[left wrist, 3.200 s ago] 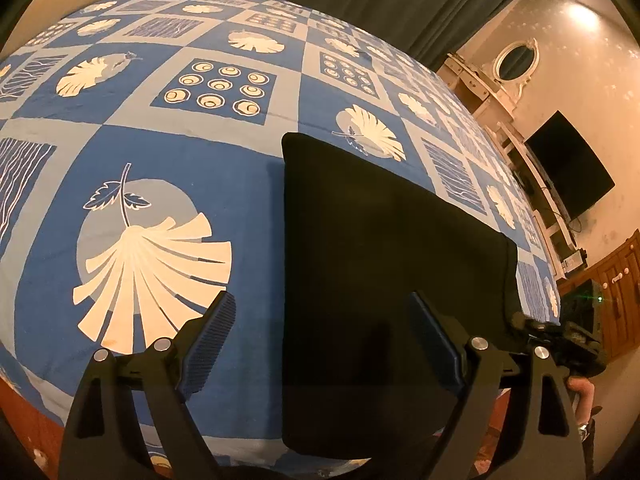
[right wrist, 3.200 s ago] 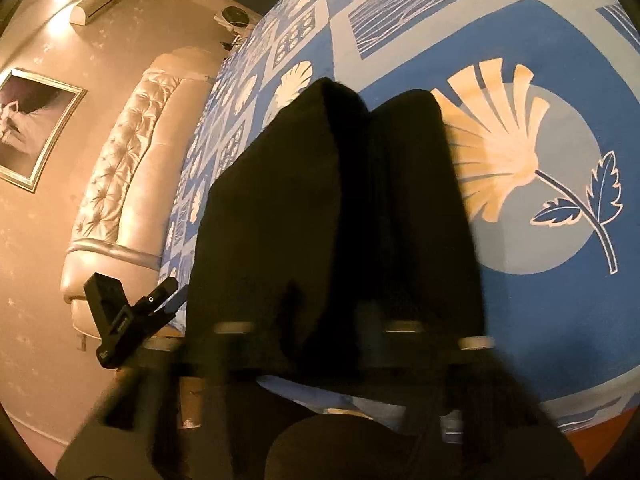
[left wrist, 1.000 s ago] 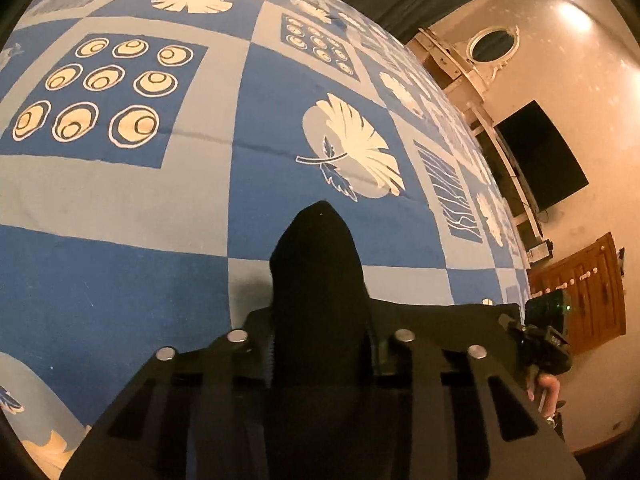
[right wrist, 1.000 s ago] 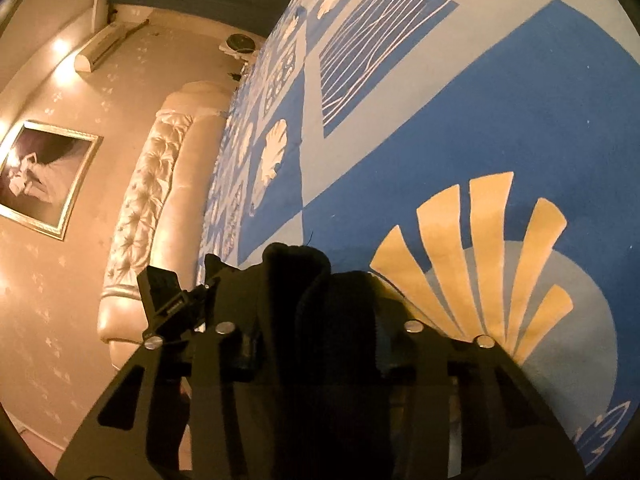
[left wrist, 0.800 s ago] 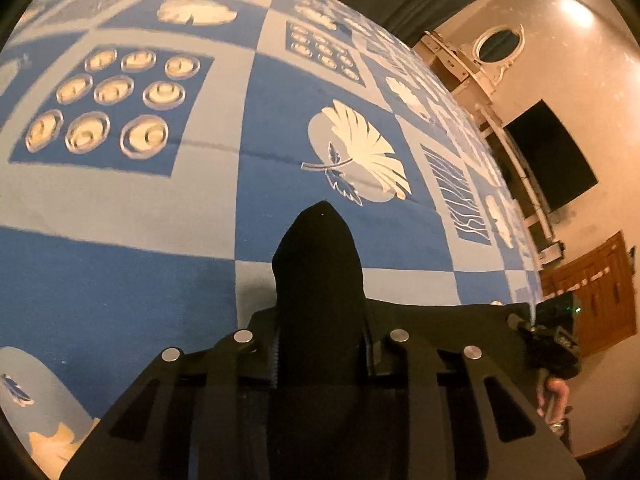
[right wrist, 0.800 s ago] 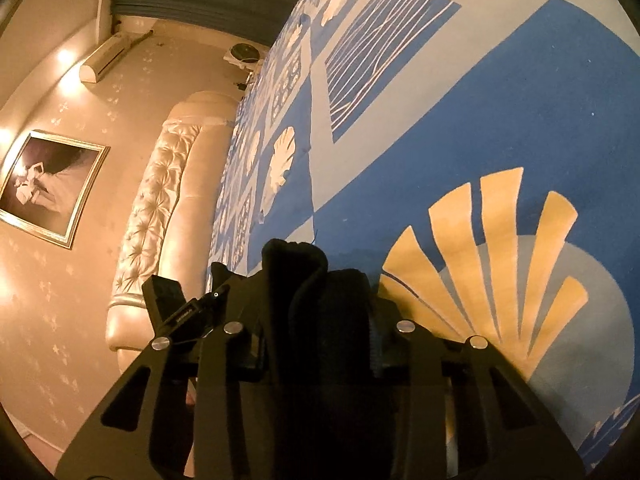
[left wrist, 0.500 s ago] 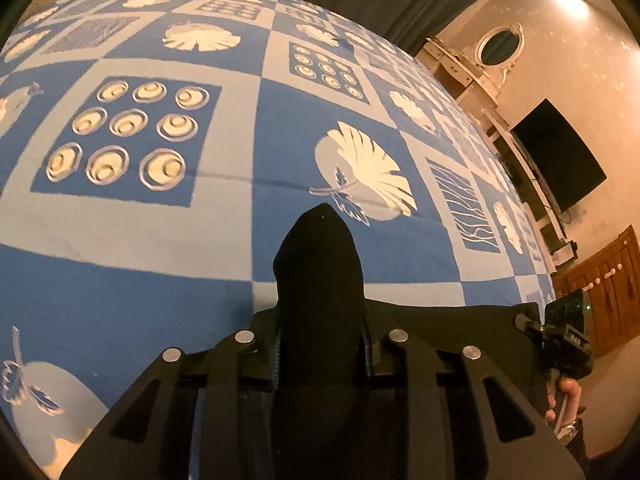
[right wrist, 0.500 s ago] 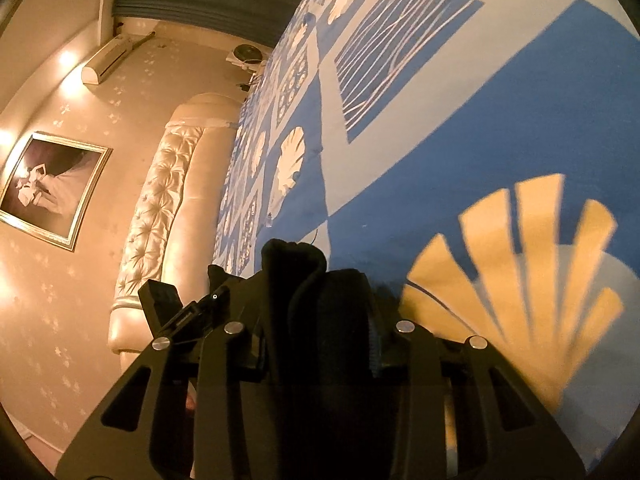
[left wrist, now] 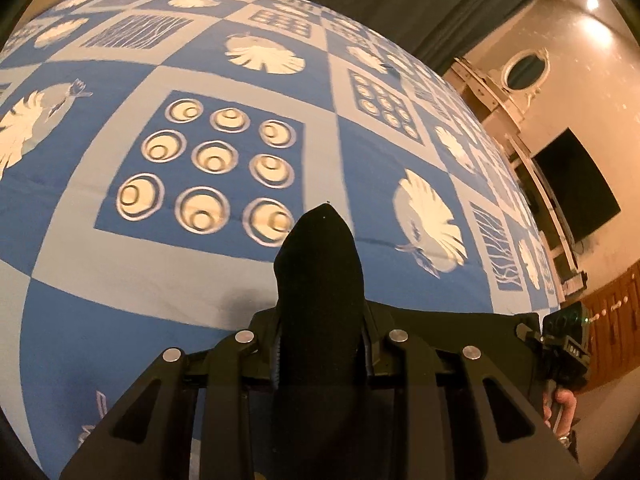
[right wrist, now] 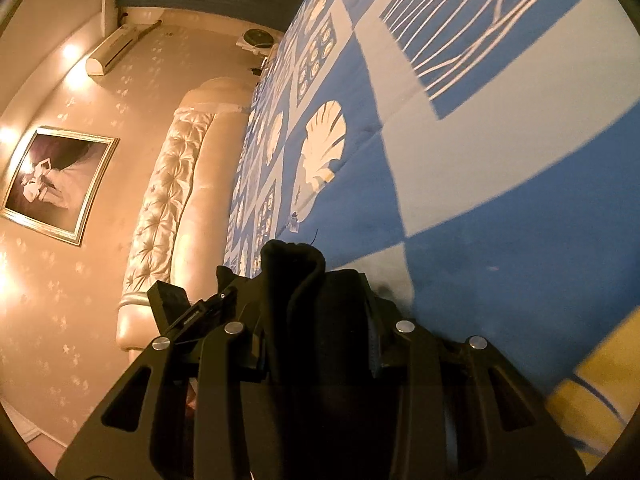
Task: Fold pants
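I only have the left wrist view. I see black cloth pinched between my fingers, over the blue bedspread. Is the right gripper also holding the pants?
Observer: Yes. In the right wrist view the right gripper is shut on a bunched fold of the black pants.
Operator: Which way is that gripper looking?
Observer: Along the bedspread toward a tufted cream headboard.
Operator: Anything on that wall?
Observer: A framed picture, and an air conditioner higher up.
Operator: Can it see my left gripper?
Observer: Yes, part of the left gripper shows beside the pants.
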Demonstrator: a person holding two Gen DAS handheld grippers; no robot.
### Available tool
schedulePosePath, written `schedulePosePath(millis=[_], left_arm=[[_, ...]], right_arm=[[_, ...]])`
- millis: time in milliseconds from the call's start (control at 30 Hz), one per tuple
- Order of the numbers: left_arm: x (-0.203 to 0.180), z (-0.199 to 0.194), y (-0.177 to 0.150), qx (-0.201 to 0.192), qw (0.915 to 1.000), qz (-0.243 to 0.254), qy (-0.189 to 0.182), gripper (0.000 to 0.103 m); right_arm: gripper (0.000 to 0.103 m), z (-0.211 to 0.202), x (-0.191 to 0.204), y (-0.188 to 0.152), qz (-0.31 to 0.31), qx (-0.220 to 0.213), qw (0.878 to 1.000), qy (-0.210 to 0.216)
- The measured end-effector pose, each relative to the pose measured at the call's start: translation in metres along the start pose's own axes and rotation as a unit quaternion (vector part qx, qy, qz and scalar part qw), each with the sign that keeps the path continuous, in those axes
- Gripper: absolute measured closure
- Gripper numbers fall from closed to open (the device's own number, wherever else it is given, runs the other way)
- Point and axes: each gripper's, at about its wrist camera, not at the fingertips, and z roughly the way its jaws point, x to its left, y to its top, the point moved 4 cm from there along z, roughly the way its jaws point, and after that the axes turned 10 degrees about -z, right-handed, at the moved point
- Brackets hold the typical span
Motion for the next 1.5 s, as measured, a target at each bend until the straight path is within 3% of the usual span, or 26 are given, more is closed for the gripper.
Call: schedulePosePath(millis=[267,400,467,567,633,733,867,1067,1233,1300,1333,1367,1433,1500], left_arm=[[0.013,0.011,0.002,0.015,0.9997,-0.013,-0.016,0.073],[0.019,0.014,0.001,0.020,0.9992,-0.021,-0.028,0.061],[0.021,0.007,0.000,0.011,0.9986,-0.027,-0.043,0.052],[0.029,-0.016,-0.005,-0.015,0.9966,-0.045,-0.068,0.043],[0.038,-0.030,-0.014,-0.015,0.9947,-0.058,-0.083,0.031],[0.058,-0.054,-0.044,0.001,0.9900,-0.094,-0.105,0.029],[0.073,-0.071,-0.090,0.031,0.9854,-0.118,-0.119,0.027],[0.063,-0.086,-0.134,0.036,0.9807,-0.119,-0.150,0.025],[0.043,-0.077,-0.142,0.033,0.9849,-0.099,-0.139,0.021],[0.037,-0.073,-0.142,0.037,0.9839,-0.099,-0.144,0.021],[0.035,-0.071,-0.141,0.037,0.9843,-0.100,-0.141,0.021],[0.033,-0.069,-0.140,0.032,0.9858,-0.098,-0.133,0.021],[0.035,-0.066,-0.140,0.024,0.9885,-0.095,-0.115,0.034],[0.035,-0.066,-0.143,0.023,0.9908,-0.084,-0.104,0.044]], right_arm=[[0.070,0.005,-0.004,-0.001,0.007,0.002,1.000,0.006],[0.068,0.001,-0.004,-0.002,0.007,-0.001,1.000,0.006],[0.059,-0.005,-0.001,-0.003,0.008,-0.004,1.000,0.010],[0.035,-0.025,0.004,-0.009,0.020,-0.023,0.999,0.018],[0.031,-0.043,0.003,-0.018,0.022,-0.030,0.999,0.005],[0.030,-0.068,-0.001,-0.039,0.020,-0.038,0.999,-0.024],[0.029,-0.090,-0.003,-0.072,0.034,-0.052,0.998,-0.015],[0.028,-0.077,0.015,-0.105,0.015,-0.033,0.999,-0.012],[0.019,-0.057,0.030,-0.109,0.004,-0.028,0.999,-0.023],[0.021,-0.052,0.031,-0.108,0.006,-0.025,0.999,-0.030],[0.033,-0.052,0.030,-0.109,0.011,-0.028,0.999,-0.032],[0.053,-0.050,0.025,-0.111,0.029,-0.027,0.999,-0.022],[0.065,-0.049,0.015,-0.116,0.053,-0.031,0.998,-0.004],[0.069,-0.050,0.012,-0.119,0.049,-0.034,0.998,0.002]])
